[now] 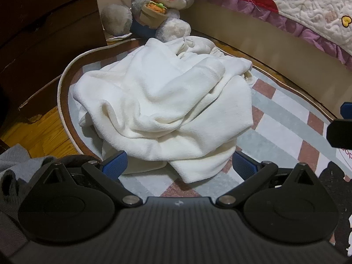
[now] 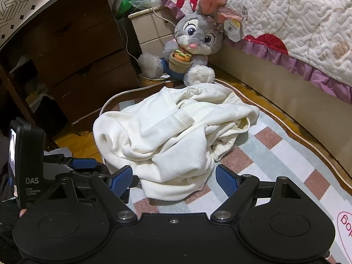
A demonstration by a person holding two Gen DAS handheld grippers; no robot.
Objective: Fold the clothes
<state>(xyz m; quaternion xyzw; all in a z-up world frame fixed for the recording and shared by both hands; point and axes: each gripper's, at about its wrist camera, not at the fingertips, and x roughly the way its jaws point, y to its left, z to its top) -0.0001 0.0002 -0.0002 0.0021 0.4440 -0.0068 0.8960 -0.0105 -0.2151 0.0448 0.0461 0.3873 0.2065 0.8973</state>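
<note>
1. Left wrist view, nearest first: left gripper (image 1: 179,165) has its blue pads spread wide and holds nothing. The near hem of the white garment (image 1: 162,101) lies between and just ahead of the pads; no pad presses on it.
2. Right wrist view: right gripper (image 2: 173,180) is also spread wide and empty. The garment's near lower flap (image 2: 176,182) sits between the fingertips, apparently not pinched.
3. The garment is a crumpled heap on the checked rug (image 1: 286,132), straight ahead of and below both tools, which tilt down at it.
4. Its long axis seems to run from the near edge away toward the plush rabbit (image 2: 193,44), leaning slightly right. An elastic waistband (image 2: 226,147) shows on the right side, so likely trousers; not sure.
5. Both grippers look about equally near. The left one sits over the heap's left-centre hem, the right one over the flap nearer the waistband side.
6. Judgement: nothing is folded yet. Next move likely needs each gripper to pinch a near edge and spread the heap flat.
7. Far: the rabbit just behind the heap, bed (image 2: 297,22) to the right, dark drawers (image 2: 77,44) to the left.
</note>
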